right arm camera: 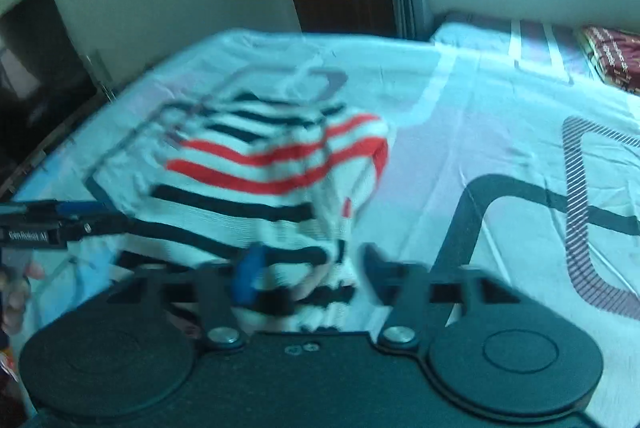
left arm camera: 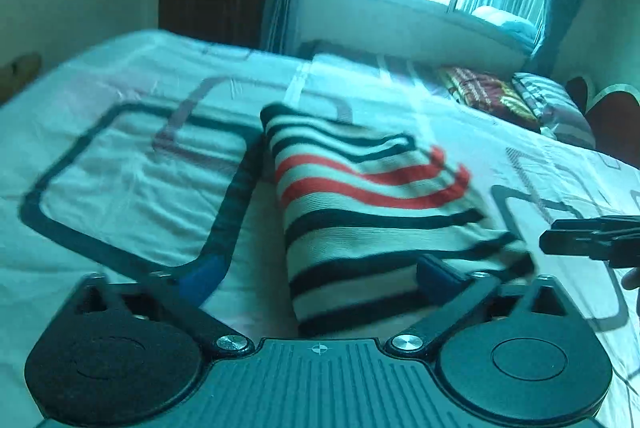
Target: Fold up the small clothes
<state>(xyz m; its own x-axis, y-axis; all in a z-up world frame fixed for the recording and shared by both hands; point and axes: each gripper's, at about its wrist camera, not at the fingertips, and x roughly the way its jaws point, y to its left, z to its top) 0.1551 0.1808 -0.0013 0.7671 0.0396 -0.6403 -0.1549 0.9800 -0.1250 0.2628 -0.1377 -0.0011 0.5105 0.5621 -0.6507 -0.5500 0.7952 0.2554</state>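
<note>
The white knitted garment with black and red stripes [left arm camera: 372,212] lay folded on the patterned bedsheet [left arm camera: 132,188], its long axis running near to far. Both the left gripper [left arm camera: 316,276] and the right gripper [right arm camera: 308,272] had their fingers apart, straddling its near edge, equally close.

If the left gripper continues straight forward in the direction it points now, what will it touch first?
Most likely the striped garment. It lies on the bed directly ahead, between the open fingers of the left gripper. Its near edge looks very close, though depth is hard to judge.
</note>
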